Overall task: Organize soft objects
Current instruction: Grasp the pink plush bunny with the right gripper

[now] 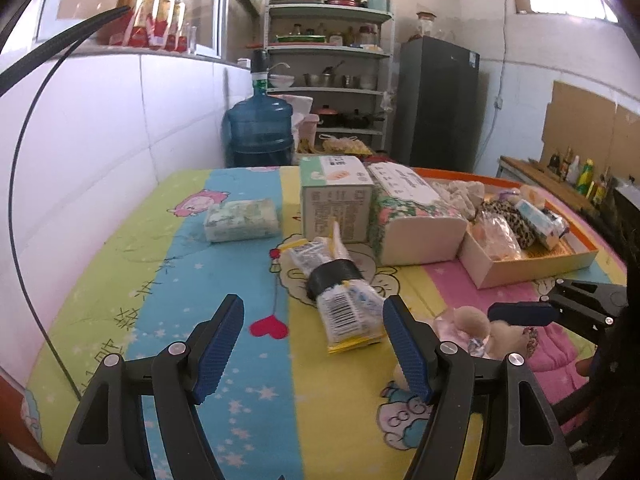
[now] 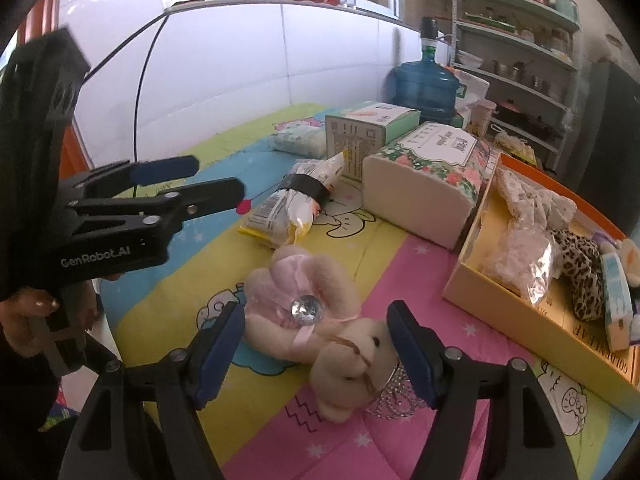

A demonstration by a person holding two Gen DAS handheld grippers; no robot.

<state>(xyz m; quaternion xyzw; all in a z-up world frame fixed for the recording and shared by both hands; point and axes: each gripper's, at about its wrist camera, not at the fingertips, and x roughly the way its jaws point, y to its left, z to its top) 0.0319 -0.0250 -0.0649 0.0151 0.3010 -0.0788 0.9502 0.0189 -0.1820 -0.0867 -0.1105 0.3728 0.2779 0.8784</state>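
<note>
Left wrist view low over bedspread point(image 1: 180, 280), facing shelves point(image 1: 328, 68), right wrist view close above plush point(image 2: 320, 320), angled down, both sharing packet point(image 1: 340, 284), box point(image 2: 520, 312)

I held the left gripper point(image 1: 314, 344) angled downward, fingers point(image 1: 220, 344) spread wide; the right gripper point(image 2: 316, 354) tilted down too, fingers point(image 2: 218, 354) apart.

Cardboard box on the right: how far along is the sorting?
Done: the box already holds a leopard-print toy and bagged items. In hand: nothing; the right gripper stands open around the pink bear. Left: bear, snack pack, tissue pack; left gripper open.
</note>
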